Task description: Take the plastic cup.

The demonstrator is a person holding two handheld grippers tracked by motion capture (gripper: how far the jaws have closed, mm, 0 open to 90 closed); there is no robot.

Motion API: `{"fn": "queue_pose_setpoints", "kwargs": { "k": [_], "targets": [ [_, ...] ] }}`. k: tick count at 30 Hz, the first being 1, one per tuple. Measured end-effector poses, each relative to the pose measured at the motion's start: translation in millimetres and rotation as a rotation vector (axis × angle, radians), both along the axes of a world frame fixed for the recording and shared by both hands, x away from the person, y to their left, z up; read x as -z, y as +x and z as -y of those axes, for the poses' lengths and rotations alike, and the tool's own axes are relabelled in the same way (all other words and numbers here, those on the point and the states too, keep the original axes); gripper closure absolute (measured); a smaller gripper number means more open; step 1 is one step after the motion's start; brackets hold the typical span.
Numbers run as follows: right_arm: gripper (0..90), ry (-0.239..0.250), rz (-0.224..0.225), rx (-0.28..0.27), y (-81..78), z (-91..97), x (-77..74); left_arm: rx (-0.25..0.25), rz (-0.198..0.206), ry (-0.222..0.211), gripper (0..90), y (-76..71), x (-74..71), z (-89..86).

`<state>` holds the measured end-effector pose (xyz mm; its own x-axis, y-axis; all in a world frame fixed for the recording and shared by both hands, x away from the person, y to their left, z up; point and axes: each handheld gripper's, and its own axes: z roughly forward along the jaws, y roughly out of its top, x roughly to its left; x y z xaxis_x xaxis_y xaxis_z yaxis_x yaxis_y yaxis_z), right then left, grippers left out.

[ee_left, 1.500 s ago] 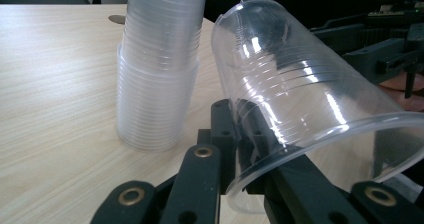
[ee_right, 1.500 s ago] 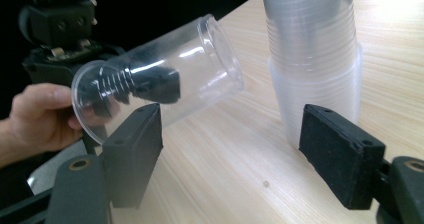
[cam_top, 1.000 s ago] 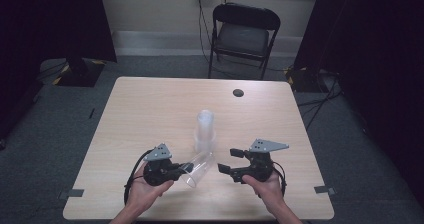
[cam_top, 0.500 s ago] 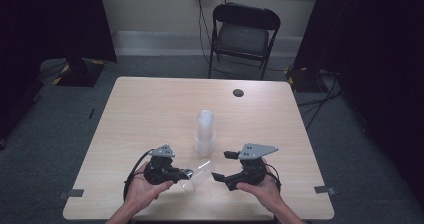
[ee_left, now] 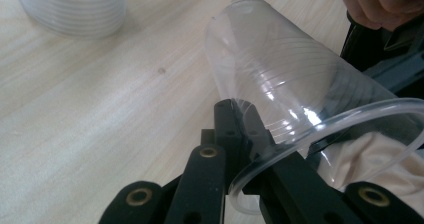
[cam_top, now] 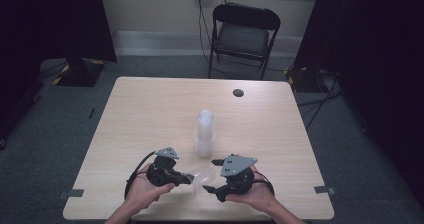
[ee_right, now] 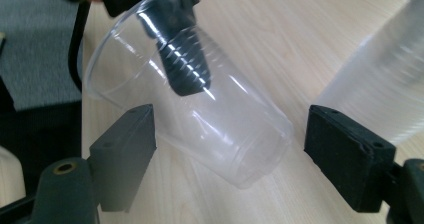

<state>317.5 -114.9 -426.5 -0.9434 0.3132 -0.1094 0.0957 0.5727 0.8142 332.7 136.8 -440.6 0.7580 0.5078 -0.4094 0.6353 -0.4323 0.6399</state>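
- The left gripper [cam_top: 186,180] sits at the near edge of the table [cam_top: 150,109], held in the person's left hand [cam_top: 145,191], and points toward the right gripper.
- Its jaws are clamped tight on the rim of a clear plastic cup [cam_top: 202,176]: in the left gripper view one jaw lies inside the cup [ee_left: 280,84] and the other outside, with the thin wall pinched between them.
- The cup lies tilted on its side, its open mouth toward the left gripper and its closed bottom pointing away, out toward the right gripper.
- The right gripper [cam_top: 214,175] is in the person's right hand [cam_top: 255,196], just beside the cup's bottom end.
- Its jaws stand wide apart and have just been closing a little; the cup [ee_right: 195,109] lies between them in the right gripper view, but neither pad touches it.
- In that same view the left gripper's inner jaw shows dark through the cup wall near the rim.
- A stack of cups [cam_top: 205,133] stands upright near the middle of the table, just beyond both grippers and apart from the held cup.
- A small dark round spot [cam_top: 238,92] lies on the far side of the table, well apart from the work.
- A folding chair [cam_top: 243,34] stands on the floor behind the table.
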Motion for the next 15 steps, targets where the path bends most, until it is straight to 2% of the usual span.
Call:
{"fn": "queue_pose_setpoints", "kwargs": {
  "k": [5,7,10,12,15],
  "targets": [
    [17.8,-0.067,0.02,-0.039,-3.3,-7.3,7.2,-0.001,-0.034,-0.001,90.0,1.9,2.3,-0.1],
    [17.0,-0.089,0.045,-0.046,-4.5,-9.7,9.4,-0.002,-0.042,0.01,90.0,2.8,2.4,-0.9],
    [16.4,-0.112,0.07,-0.048,-5.0,-12.9,12.1,-0.014,-0.049,0.01,90.0,4.2,2.0,-1.0],
    [15.1,-0.127,0.081,-0.054,-4.2,-14.8,13.7,-0.004,-0.064,-0.011,90.0,5.6,1.7,-0.7],
    [14.6,-0.147,0.093,-0.057,-3.1,-18.2,15.4,0.008,-0.07,-0.012,89.9,6.4,0.8,1.7]
  ]
}}
